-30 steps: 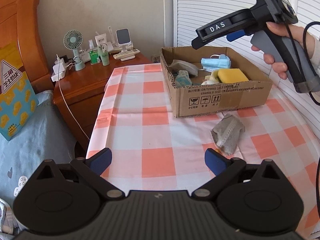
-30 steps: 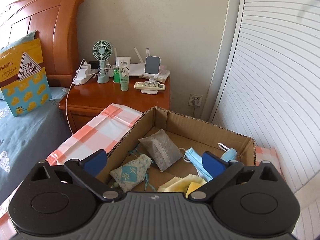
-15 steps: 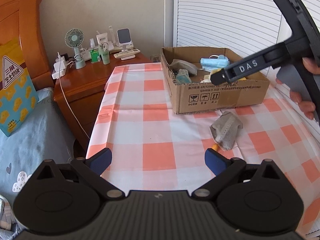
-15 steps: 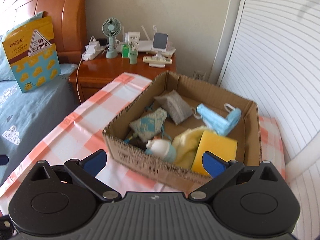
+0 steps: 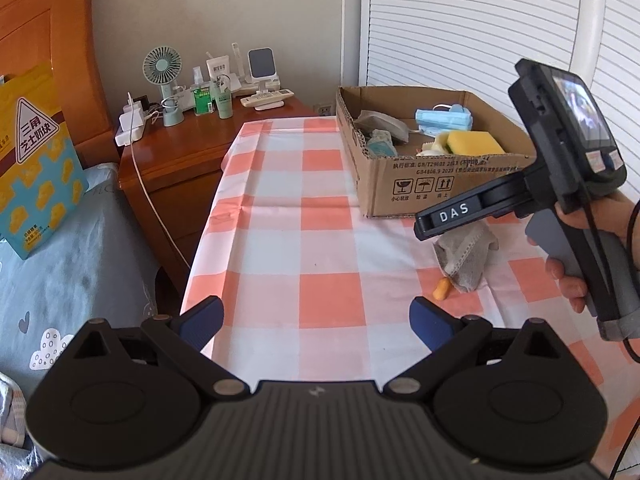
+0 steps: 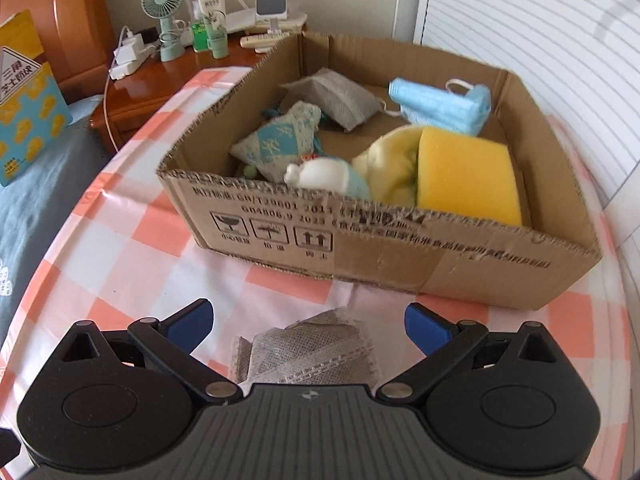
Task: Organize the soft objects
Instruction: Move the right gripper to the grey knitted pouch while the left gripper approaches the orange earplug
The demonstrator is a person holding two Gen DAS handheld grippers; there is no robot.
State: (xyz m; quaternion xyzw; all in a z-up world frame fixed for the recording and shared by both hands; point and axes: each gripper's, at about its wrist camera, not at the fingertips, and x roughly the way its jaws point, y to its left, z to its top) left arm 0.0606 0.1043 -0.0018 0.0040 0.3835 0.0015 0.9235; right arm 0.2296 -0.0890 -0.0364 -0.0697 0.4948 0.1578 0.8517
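Gray cloth [image 6: 308,350] lies crumpled on the checked bench [image 5: 280,240], just in front of the cardboard box [image 6: 400,248] and now between your right hand-held gripper [image 6: 307,318] fingers, which are spread wide. A second ago that hand-held gripper looked down into the box; you have pulled it back and lowered it. Your left hand-held gripper [image 5: 316,318] hangs spread and empty. An orange bit [image 5: 443,289] lies beside the cloth. Likely next: pinch the cloth.
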